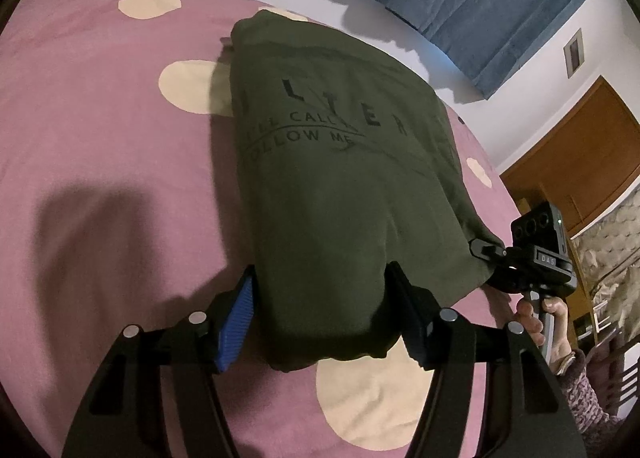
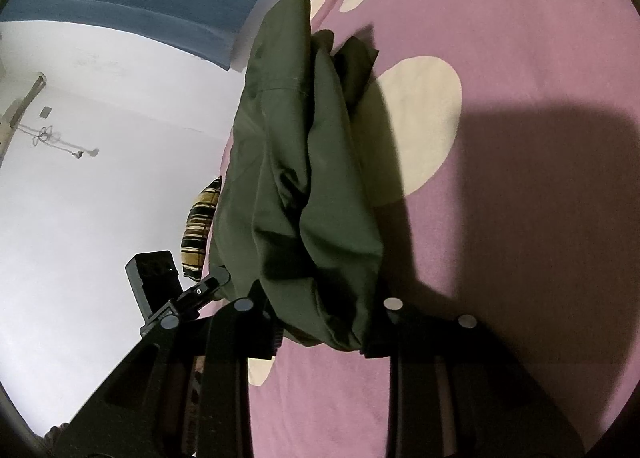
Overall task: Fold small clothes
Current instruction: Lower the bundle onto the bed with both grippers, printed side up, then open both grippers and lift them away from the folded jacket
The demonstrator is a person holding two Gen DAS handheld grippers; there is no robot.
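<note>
Both near corners of a dark green T-shirt are clamped, one by the left gripper, the other by the right gripper. Its far part is spread across the pink spotted bedspread, toward the bed's far edge.

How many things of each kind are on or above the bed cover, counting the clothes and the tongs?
Dark green garment: 1
Tongs: 2, the left tongs and the right tongs, each closed on the near edge of the garment
Pink bed cover with cream spots: 1
Total: 4
</note>
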